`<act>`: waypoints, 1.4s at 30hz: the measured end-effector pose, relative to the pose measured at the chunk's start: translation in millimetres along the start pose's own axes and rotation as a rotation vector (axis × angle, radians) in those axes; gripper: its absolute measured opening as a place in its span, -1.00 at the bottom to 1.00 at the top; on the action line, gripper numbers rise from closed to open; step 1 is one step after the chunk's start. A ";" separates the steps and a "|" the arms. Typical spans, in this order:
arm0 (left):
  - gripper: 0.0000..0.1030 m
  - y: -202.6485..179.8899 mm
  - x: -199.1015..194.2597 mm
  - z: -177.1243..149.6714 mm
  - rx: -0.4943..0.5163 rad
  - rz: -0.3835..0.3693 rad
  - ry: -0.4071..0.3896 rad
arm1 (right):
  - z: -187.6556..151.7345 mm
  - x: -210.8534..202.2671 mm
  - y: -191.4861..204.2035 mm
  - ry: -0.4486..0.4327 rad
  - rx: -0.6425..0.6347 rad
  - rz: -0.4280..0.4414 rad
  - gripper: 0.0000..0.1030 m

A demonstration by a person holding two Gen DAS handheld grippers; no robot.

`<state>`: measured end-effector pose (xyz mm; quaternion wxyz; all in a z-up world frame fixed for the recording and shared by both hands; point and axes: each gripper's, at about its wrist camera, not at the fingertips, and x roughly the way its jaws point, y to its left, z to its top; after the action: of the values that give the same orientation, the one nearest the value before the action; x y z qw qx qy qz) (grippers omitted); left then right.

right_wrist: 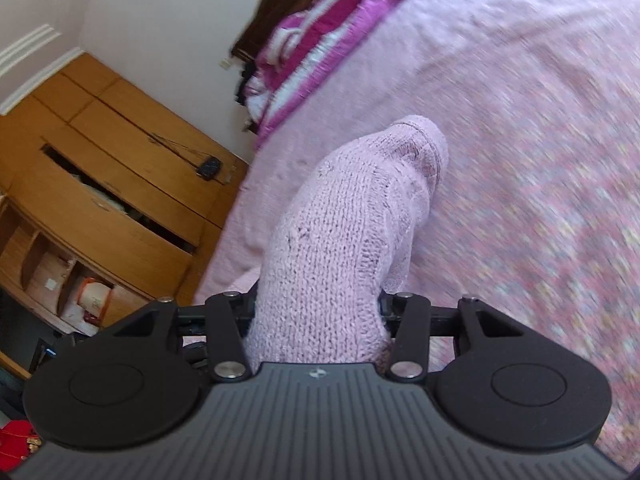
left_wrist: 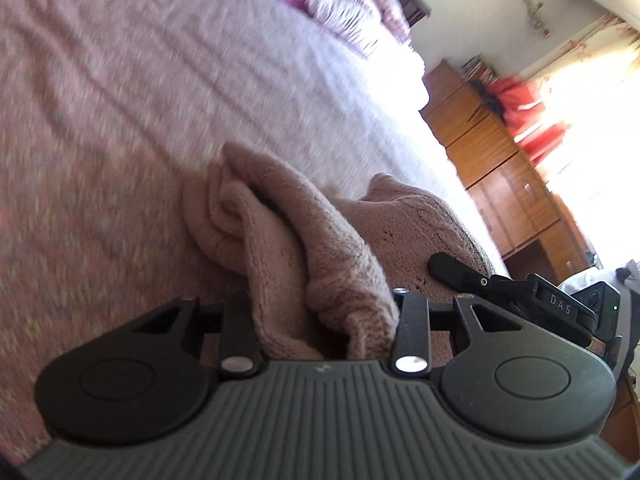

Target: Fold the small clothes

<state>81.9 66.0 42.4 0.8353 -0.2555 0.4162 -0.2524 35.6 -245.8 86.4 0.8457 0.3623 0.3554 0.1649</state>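
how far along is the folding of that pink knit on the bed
Done: no finished fold shows. In hand: the left gripper is shut on a bunched part of the pink knit garment, and the right gripper is shut on another part, both lifting it over the bed cover. Left: lay it flat, then fold.

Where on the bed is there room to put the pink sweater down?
The bedspread is bare between the sweater and the striped pillows. It is crowded close in, where the left claw and right claw both grip the knit.
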 end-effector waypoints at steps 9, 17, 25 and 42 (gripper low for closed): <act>-0.08 18.4 14.8 -22.8 -0.007 0.065 0.041 | -31.0 11.3 -40.6 0.035 -0.017 -0.102 0.14; 0.14 7.3 15.1 -23.8 0.054 0.131 0.036 | -32.2 15.1 -38.9 0.018 -0.050 -0.110 0.31; 0.34 -8.8 -0.1 -26.6 0.114 0.220 0.017 | -34.1 2.5 -21.6 -0.013 -0.111 -0.165 0.44; 0.36 -38.1 -37.3 -52.6 0.204 0.380 -0.017 | -59.0 -57.9 32.1 -0.108 -0.320 -0.204 0.73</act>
<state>11.0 50.0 60.4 0.8930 -0.0886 0.4220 -0.1293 -47.7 -225.6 109.1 0.9226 0.1936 0.3138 0.1131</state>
